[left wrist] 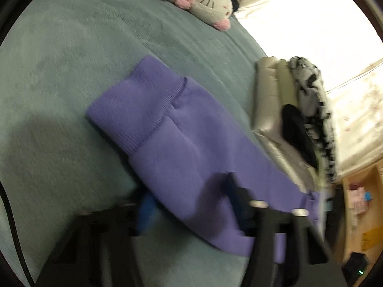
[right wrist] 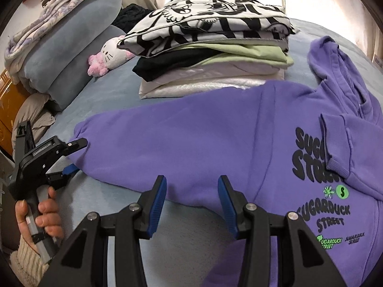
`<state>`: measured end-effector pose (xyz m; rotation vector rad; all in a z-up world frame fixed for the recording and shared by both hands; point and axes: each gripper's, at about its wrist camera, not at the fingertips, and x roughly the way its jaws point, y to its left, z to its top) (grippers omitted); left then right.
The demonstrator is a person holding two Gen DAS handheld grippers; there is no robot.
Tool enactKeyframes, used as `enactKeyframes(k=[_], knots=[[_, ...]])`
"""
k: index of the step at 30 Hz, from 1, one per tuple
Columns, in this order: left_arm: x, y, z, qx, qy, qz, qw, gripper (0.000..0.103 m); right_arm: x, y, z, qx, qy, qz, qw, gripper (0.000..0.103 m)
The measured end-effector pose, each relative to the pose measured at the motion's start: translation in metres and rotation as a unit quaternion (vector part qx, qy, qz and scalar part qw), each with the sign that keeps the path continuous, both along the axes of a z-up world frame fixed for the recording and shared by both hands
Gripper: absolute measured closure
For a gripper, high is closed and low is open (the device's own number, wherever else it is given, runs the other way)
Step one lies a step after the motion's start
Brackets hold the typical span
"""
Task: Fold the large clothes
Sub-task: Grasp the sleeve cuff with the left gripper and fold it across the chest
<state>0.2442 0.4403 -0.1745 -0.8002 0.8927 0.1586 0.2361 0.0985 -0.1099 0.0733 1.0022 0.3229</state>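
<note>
Purple hoodie (right wrist: pixel 203 148) lies flat on the bed (right wrist: pixel 100 95), sleeve running out toward 9 o'clock. Left tongs (right wrist: pixel 71 157) are nearest, clamped on the cuff (left wrist: pixel 134 112) end; right tongs (right wrist: pixel 191 205) hang apart over the hem at 6.

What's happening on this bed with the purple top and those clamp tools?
A person is folding a purple hoodie spread on the bed, a handheld gripper in each hand. The left gripper sits at the sleeve cuff, one finger above the fabric and one below. The right gripper hovers open over the hoodie's near edge, holding nothing. A stack of folded clothes waits behind.
</note>
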Motion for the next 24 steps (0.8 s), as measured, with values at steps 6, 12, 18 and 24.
enactKeyframes(k=[6, 12, 18, 24], knots=[[0.006, -0.02, 0.027, 0.058, 0.015, 0.009, 0.9982, 0.095, -0.005, -0.019, 0.0, 0.007, 0.012, -0.013, 1.0, 0.058], [-0.007, -0.091, 0.118, 0.119, -0.065, -0.046, 0.9897, 0.096, -0.023, -0.063, 0.025, 0.023, -0.008, -0.048, 0.999, 0.058], [-0.032, -0.202, 0.201, 0.177, -0.142, -0.139, 0.9639, 0.096, -0.056, -0.123, 0.049, 0.056, -0.02, -0.095, 0.994, 0.058], [-0.063, -0.321, 0.228, 0.22, -0.173, -0.232, 0.9316, 0.096, -0.095, -0.193, 0.066, 0.066, -0.039, -0.14, 0.987, 0.058]])
